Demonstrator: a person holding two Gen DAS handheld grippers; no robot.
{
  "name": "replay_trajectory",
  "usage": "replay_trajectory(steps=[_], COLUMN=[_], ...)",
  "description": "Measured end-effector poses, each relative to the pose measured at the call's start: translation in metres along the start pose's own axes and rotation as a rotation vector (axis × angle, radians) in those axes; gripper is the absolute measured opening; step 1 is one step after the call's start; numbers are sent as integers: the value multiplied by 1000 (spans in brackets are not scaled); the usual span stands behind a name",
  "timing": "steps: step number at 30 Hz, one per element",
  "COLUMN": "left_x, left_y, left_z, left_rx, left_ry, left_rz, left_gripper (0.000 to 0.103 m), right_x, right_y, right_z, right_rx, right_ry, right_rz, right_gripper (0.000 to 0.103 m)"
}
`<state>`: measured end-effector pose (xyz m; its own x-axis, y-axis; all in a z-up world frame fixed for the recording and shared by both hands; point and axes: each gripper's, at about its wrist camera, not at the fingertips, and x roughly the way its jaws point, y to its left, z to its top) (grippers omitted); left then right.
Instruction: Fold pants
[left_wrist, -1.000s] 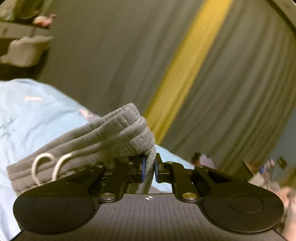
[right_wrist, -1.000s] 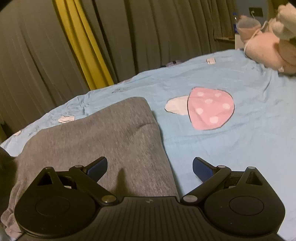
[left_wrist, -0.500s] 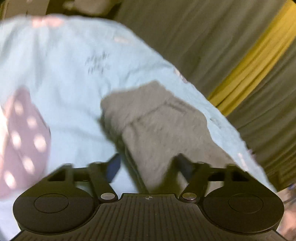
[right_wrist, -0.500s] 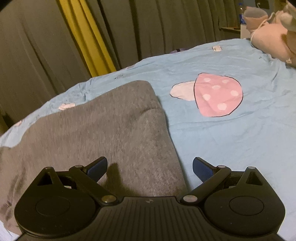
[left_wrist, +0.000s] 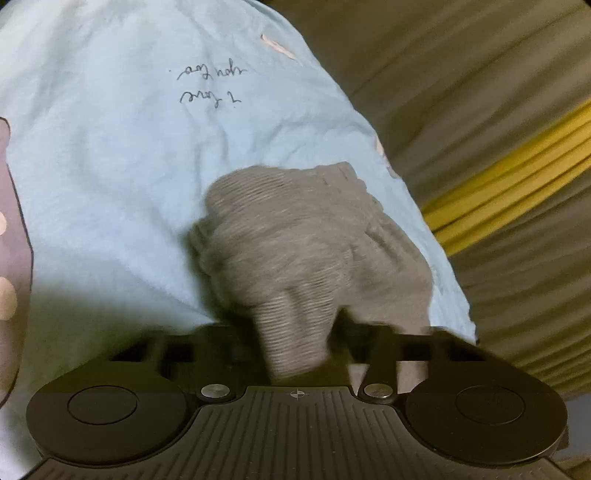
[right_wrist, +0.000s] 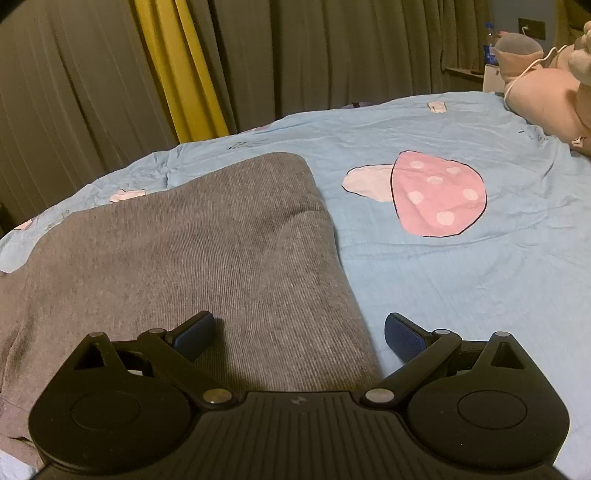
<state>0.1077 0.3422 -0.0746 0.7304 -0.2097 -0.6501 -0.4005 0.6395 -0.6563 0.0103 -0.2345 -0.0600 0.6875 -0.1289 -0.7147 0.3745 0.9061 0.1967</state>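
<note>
Pants (right_wrist: 192, 258) of grey ribbed knit lie on a light blue bedsheet (right_wrist: 461, 288), occupying the left and centre of the right wrist view as a broad folded slab with a rounded far corner and a shallow dimple near that corner. Fabric surface is fine-corded, without visible stains; the long right edge runs diagonally toward the camera and sits flat on the sheet. The right gripper (right_wrist: 299, 334) stands released, jaws spread wide, its left blue pad (right_wrist: 195, 332) over the grey cloth and its right pad over bare sheet just beside the edge; nothing is pinched. In the left wrist view the same garment appears as a bunched, blurred mound (left_wrist: 310, 240) with a ribbed band at its far end, resting near the sheet's edge. The left gripper (left_wrist: 295, 350) is closing, with a fold of the grey knit rising between its jaws; blur hides the pads, so contact with the cloth cannot be confirmed. Printed on the sheet are a pink spotted mushroom (right_wrist: 436, 195) well right of the pants and a line of dark script (left_wrist: 210, 85) beyond the mound. Grey curtains (right_wrist: 332, 55) with a yellow panel (right_wrist: 181, 70) hang behind the bed, and a pink plush toy (right_wrist: 546, 96) lies at the far right corner.
</note>
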Motion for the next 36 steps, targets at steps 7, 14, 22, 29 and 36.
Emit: replay_trajectory(steps=[7, 14, 22, 29, 36], left_x=[-34, -80, -89, 1, -32], left_y=[-31, -147, -277, -281, -252], left_z=[-4, -50, -188, -346, -330], left_rx=[80, 548, 1018, 1339, 1219], left_ry=[-113, -291, -267, 97, 159], left_rz=[-52, -60, -284, -80, -78], left_gripper=[21, 21, 21, 31, 88], right_x=[-2, -10, -27, -42, -50], right_y=[-3, -12, -23, -42, -51], right_z=[2, 7, 14, 16, 16], right_rx=[13, 64, 134, 194, 250], right_ry=[-1, -35, -89, -106, -92], right_rz=[8, 31, 61, 77, 175], right_gripper=[99, 99, 99, 99, 99])
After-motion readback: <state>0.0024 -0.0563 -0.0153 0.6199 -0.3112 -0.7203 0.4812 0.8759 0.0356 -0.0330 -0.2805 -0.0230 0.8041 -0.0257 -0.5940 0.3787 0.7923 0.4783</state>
